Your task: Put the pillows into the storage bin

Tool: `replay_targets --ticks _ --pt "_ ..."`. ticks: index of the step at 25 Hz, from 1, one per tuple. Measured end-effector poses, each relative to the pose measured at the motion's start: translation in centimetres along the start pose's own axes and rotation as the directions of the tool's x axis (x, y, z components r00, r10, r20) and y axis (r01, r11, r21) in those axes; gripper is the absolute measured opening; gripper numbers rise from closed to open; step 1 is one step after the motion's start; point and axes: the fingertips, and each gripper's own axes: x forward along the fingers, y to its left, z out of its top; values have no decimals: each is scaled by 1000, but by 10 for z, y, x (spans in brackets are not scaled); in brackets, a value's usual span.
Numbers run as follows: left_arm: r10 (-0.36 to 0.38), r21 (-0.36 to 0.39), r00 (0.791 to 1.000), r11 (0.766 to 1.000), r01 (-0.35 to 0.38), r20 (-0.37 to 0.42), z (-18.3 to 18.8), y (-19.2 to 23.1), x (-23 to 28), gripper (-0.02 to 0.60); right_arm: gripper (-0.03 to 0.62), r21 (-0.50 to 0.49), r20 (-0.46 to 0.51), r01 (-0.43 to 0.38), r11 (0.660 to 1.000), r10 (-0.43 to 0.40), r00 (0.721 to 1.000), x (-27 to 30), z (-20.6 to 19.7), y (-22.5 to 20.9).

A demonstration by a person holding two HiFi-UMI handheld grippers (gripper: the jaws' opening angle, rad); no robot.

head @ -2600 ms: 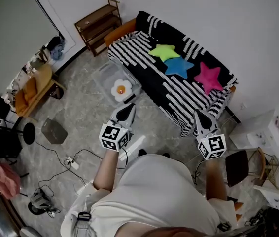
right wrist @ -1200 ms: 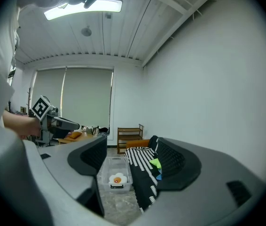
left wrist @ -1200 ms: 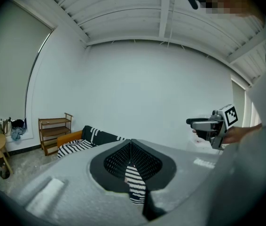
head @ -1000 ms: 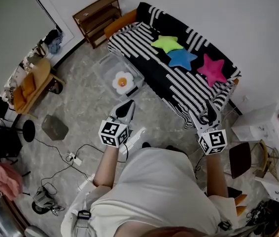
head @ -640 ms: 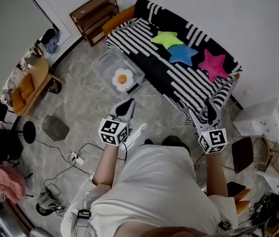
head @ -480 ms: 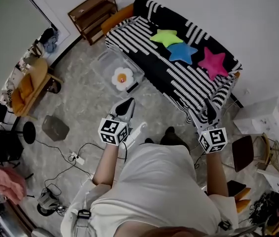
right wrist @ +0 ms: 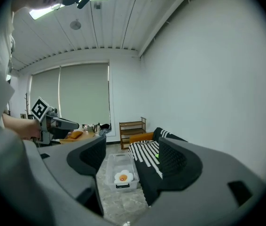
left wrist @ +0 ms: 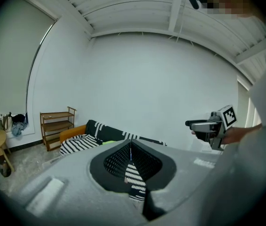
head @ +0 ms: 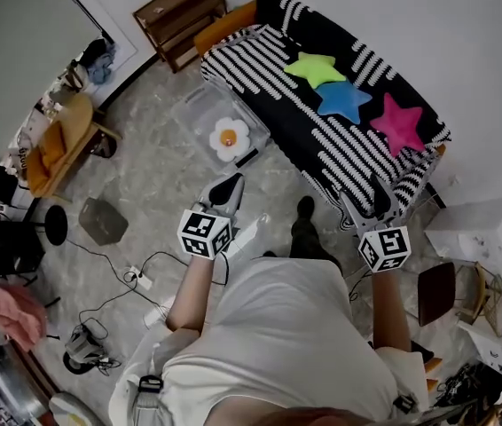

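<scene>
Head view: a person is standing on a grey marbled floor, holding a gripper in each hand and facing a sofa draped in a black-and-white striped cover. Three star-shaped pillows are lying in a row on the sofa seat: a green pillow, a blue pillow just beside it, and a pink pillow nearest the far arm. A clear storage bin is sitting on the floor just in front of the sofa, with a white flower-shaped pillow with an orange centre lying inside it. The left gripper is pointing toward the bin, well apart from it; in the left gripper view its jaws are pressing together with nothing between them. The right gripper is hanging near the sofa's front edge, below the pink pillow; in the right gripper view its jaws are standing apart and gripping nothing, framing the bin and sofa beyond.
</scene>
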Motion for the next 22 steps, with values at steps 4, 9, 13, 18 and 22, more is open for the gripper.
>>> replay_targets --ticks 4,9,13,18,22 --pt "16 1 1000 1000 -16 1 10 13 37 18 337 -3 -19 -41 999 41 999 44 0 -26" --pt "18 -1 1000 1000 -18 -14 29 28 95 18 337 9 -56 -81 997 81 995 102 7 -70" --pt "9 0 999 1000 -9 -37 43 36 147 18 337 26 -87 -112 993 114 990 146 11 -110" --pt "5 -8 997 1000 -6 -83 49 41 215 18 337 60 -134 -130 990 137 981 190 1 -161" --pt "7 -17 993 1000 -9 -117 52 43 263 18 337 91 -167 -132 987 145 975 212 -10 -203"
